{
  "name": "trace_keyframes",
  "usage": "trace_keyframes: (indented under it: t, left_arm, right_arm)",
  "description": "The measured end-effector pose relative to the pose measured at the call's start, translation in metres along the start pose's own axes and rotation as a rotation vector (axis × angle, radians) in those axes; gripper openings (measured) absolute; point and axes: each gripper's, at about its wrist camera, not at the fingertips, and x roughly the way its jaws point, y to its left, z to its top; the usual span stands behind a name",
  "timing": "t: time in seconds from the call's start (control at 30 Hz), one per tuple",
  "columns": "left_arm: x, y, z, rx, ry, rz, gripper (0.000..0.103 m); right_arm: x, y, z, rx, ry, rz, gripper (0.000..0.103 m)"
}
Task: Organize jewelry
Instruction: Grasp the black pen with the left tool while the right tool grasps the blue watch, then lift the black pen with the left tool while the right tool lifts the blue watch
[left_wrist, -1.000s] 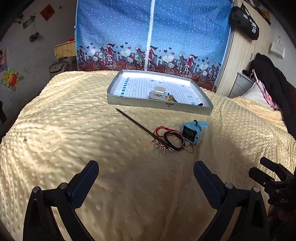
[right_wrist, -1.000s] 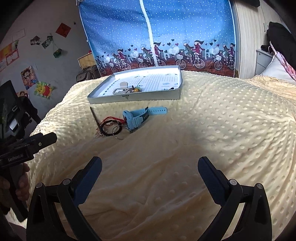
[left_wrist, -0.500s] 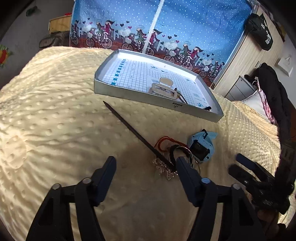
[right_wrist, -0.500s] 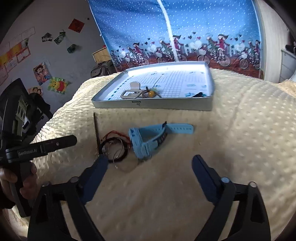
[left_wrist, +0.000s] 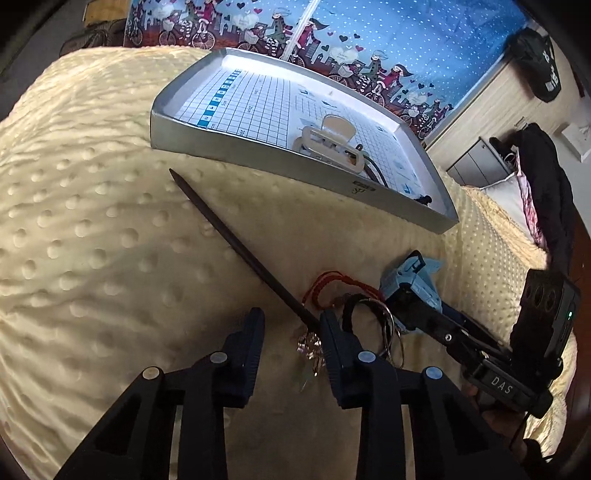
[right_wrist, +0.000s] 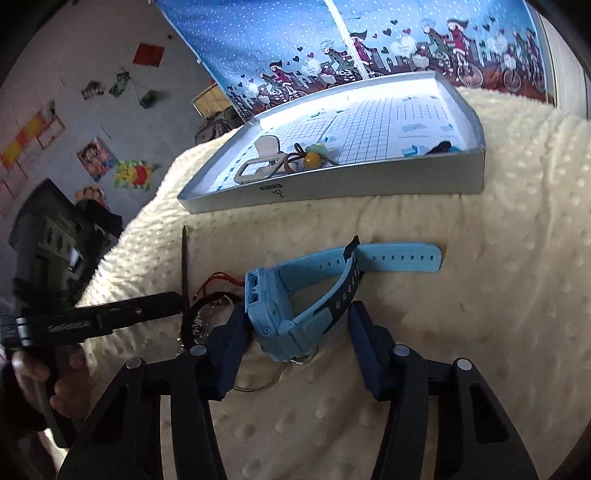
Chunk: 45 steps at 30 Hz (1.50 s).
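A dark hair stick (left_wrist: 236, 247) lies slantwise on the cream blanket, its jewelled end (left_wrist: 310, 347) between the fingers of my left gripper (left_wrist: 291, 332), which is open and narrowed around it. Beside it lie a red cord (left_wrist: 332, 280) and black bands with metal rings (left_wrist: 369, 314). My right gripper (right_wrist: 299, 328) is open and straddles the case of a light blue watch (right_wrist: 280, 310); its left finger is against the case, its right finger stands apart from the strap. The silver tray (right_wrist: 332, 184) behind holds a white hair clip (right_wrist: 258, 162) and a yellow bead piece (right_wrist: 312, 158).
The dimpled cream blanket (left_wrist: 92, 240) covers the bed. The tray's near wall (left_wrist: 295, 162) stands just beyond the stick's tip. A blue curtain (right_wrist: 332, 44) hangs behind, and dark clothing (left_wrist: 546, 192) lies at the right. A person's hand (right_wrist: 62, 380) holds the left gripper's handle.
Both grippers have come forward and down onto the pile of jewelry and their jaws have narrowed, the left around the stick's end, the right around the watch.
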Motion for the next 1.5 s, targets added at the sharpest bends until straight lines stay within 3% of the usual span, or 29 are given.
trace_keyframes:
  t: [0.3,0.4,0.7,0.87,1.07,1.23,1.43,1.5]
  left_arm:
    - [0.014,0.006,0.008,-0.095,0.008,-0.044,0.016]
    - [0.012,0.006,0.007,-0.12,0.001,-0.056,0.012]
    - [-0.013,-0.002,0.002,-0.039,-0.051,-0.066,0.008]
    - [-0.029,-0.005,-0.003,-0.023,-0.091,-0.056,0.007]
    - [-0.056,-0.021,-0.01,0.093,-0.184,0.048,0.007]
    - [-0.044,-0.032,-0.02,0.215,-0.123,0.164,0.007]
    - [-0.04,-0.015,-0.011,0.148,-0.126,0.199,0.007]
    - [-0.049,-0.016,-0.009,0.176,-0.156,0.239,0.007]
  right_arm:
    - [0.015,0.0,0.006,-0.012,-0.005,0.055,0.047]
    - [0.014,0.003,0.007,-0.021,-0.012,0.071,0.041]
    - [-0.002,0.011,0.002,-0.076,-0.052,0.108,0.029]
    - [-0.015,0.008,0.0,-0.093,-0.079,0.114,0.029]
    - [-0.021,0.011,-0.001,-0.128,-0.094,0.112,0.029]
    - [-0.025,0.014,-0.003,-0.142,-0.094,0.108,0.029]
    - [-0.025,0.012,-0.002,-0.139,-0.089,0.108,0.029]
    - [-0.025,0.01,-0.002,-0.135,-0.089,0.109,0.029]
